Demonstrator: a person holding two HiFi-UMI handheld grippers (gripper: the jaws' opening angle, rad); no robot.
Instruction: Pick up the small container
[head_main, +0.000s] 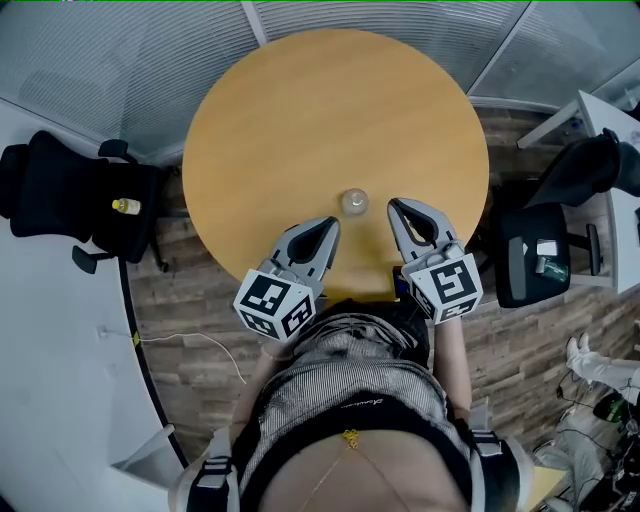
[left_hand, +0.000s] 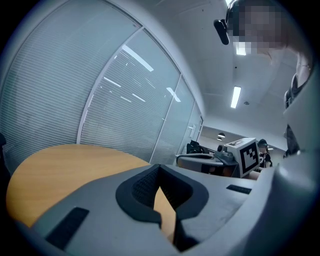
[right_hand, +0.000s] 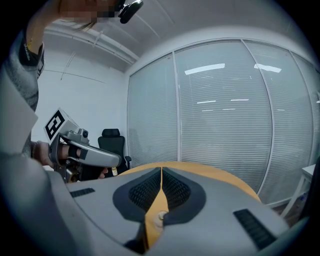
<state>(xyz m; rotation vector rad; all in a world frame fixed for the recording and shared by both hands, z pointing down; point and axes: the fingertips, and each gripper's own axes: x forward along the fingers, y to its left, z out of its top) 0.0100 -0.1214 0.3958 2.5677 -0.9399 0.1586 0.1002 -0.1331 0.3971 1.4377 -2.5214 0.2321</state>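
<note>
Clear container stood mid-frame on table, contents not made out; left gripper and right gripper seen just below it, jaws pressed together, nothing held

A finely striped grey-and-white top is being worn by the person. Black straps with grey buckles are being carried over both shoulders. The left gripper and the right gripper are each being shown with a smooth grey shell, black ribbed pads, and a white cube bearing black square markers.
</note>
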